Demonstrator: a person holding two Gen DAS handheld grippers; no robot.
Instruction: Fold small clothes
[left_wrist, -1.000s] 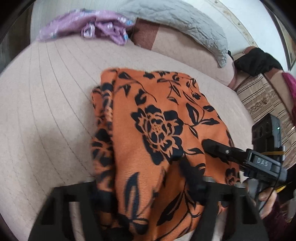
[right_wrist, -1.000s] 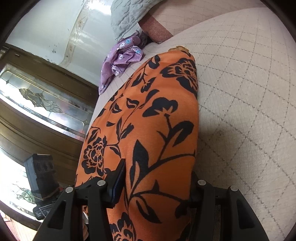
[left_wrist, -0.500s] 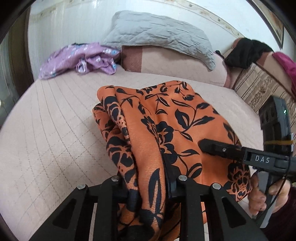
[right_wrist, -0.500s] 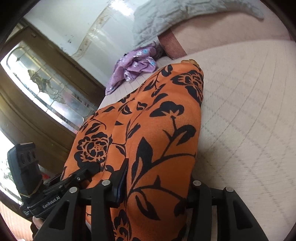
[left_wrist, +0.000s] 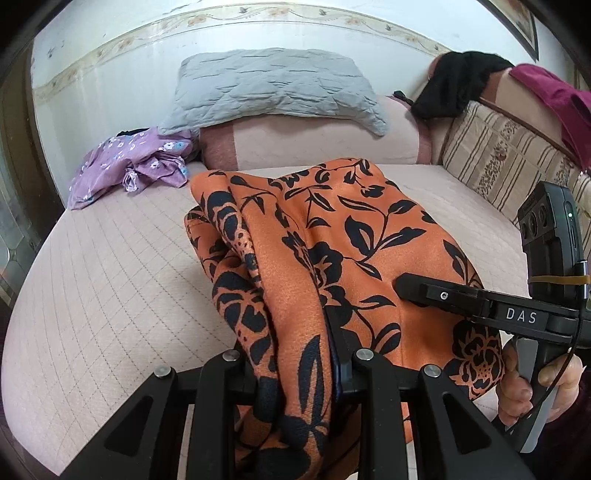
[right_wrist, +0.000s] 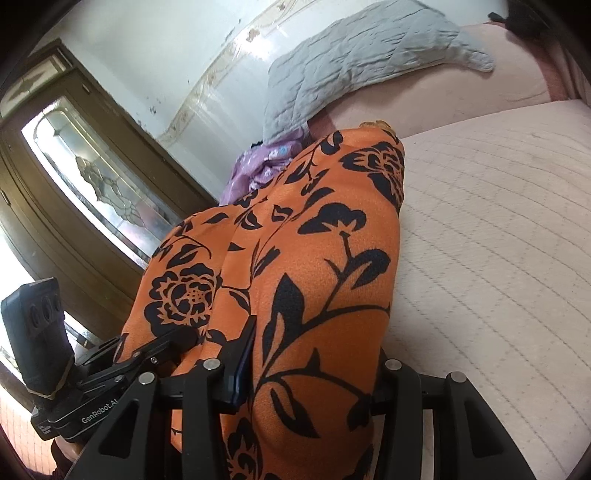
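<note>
- Left wrist view, cloth (left_wrist: 332, 236): orange with black flowers, gathered into a thick fold. Its near end is off the bed (left_wrist: 103, 288); its far end is at mid-bed. A second ago it lay flatter and lower on the bed.
- Left wrist view, left gripper (left_wrist: 299, 373): jaws narrow, clamped on the bunched left edge of the cloth. A second ago they stood wider round it and have since closed onto it.
- Left wrist view, right gripper (left_wrist: 410, 291): seen from the side on the cloth's right edge, a hand (left_wrist: 532, 384) on its handle.
- Left wrist view, other items: purple garment (left_wrist: 129, 166) at the bed's far left corner; grey pillow (left_wrist: 273, 85) at the head.
- Right wrist view, right gripper (right_wrist: 310, 373): jaws at a middling width, pressed on a thick fold of cloth (right_wrist: 314, 258); closed slightly in the last second.
- Right wrist view, left gripper (right_wrist: 181, 338): on the cloth's left side.
- Reading: both grips set and the near edge raised; the fold toward the far end looks ready to begin.
</note>
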